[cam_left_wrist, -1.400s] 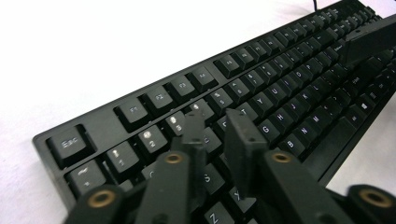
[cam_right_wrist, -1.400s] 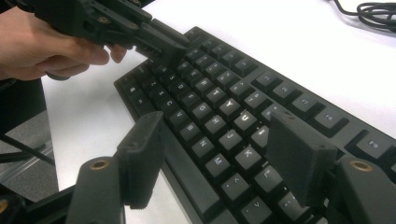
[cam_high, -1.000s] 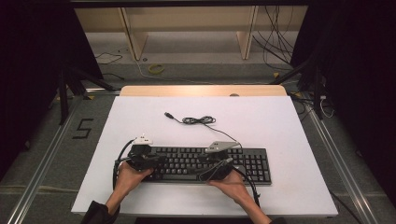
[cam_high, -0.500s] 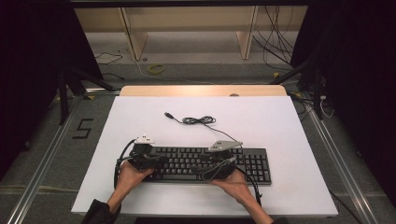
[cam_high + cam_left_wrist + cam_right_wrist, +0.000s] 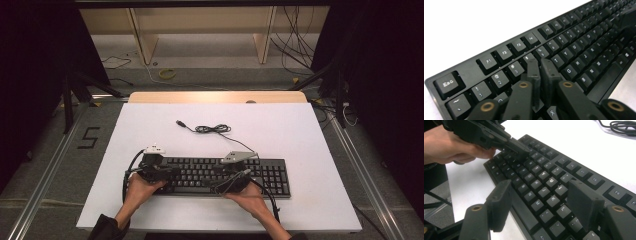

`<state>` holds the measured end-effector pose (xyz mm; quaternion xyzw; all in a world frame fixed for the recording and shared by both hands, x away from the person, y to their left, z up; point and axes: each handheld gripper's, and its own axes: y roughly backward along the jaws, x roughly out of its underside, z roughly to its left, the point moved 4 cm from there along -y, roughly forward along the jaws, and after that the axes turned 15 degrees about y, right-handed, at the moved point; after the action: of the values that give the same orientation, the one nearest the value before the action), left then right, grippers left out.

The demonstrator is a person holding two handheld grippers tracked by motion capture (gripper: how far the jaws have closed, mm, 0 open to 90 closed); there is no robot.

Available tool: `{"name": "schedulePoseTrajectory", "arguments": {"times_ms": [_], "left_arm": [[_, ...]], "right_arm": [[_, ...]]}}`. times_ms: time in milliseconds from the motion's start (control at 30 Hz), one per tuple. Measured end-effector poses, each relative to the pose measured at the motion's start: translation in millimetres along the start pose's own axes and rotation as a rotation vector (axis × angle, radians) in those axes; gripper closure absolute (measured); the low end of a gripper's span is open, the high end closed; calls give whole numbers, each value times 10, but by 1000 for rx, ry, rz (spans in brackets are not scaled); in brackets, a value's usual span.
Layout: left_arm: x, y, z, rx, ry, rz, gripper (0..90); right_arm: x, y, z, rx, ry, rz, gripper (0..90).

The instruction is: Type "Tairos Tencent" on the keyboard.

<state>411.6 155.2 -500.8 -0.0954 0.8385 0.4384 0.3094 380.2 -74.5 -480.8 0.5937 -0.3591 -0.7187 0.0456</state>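
White tabletop (image 5: pixel 310 145), rectangular, is set on a grey floor with open wooden shelving (image 5: pixel 200 30) at the far side.

Item 1: black keyboard (image 5: pixel 260 175), laid flat across the near part of the table, beneath both grippers.

Item 2: left gripper (image 5: pixel 167 172), held in the person's left hand (image 5: pixel 140 187) over the keyboard's left end. In the left gripper view its jaws are seen nearly together, a slim gap between them, having just been parting slightly; nothing is held between them. Their tips are placed over the upper letter rows (image 5: pixel 554 60), just below the number row; whether a key is touched cannot be told.

Item 3: right gripper (image 5: pixel 232 182), held in the right hand (image 5: pixel 250 197) over the keyboard's middle. In the right gripper view its jaws are seen spread wide, the middle letter keys (image 5: pixel 549 192) lying between and beneath them; nothing is clamped. Beyond its jaws the left gripper (image 5: pixel 520 151) is seen, tips over the keys.

Item 4: coiled keyboard cable (image 5: pixel 212 129), with its plug (image 5: pixel 180 122) free on the table, lying well beyond both grippers.
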Motion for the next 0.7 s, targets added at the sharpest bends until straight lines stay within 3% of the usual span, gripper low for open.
{"name": "schedulePoseTrajectory", "arguments": {"times_ms": [200,433,500,700], "left_arm": [[-3,35,-27,14,20,-20,733],[-5,121,-85,72,32,-49,597],[0,137,-96,83,29,-51,532],[6,180,-126,110,15,-70,465]], "right_arm": [[-10,-13,-8,5,3,-4,397],[-39,-32,-2,7,9,-3,431],[-50,-42,-11,11,13,-7,463],[-81,-59,-1,8,20,-15,548]]}}
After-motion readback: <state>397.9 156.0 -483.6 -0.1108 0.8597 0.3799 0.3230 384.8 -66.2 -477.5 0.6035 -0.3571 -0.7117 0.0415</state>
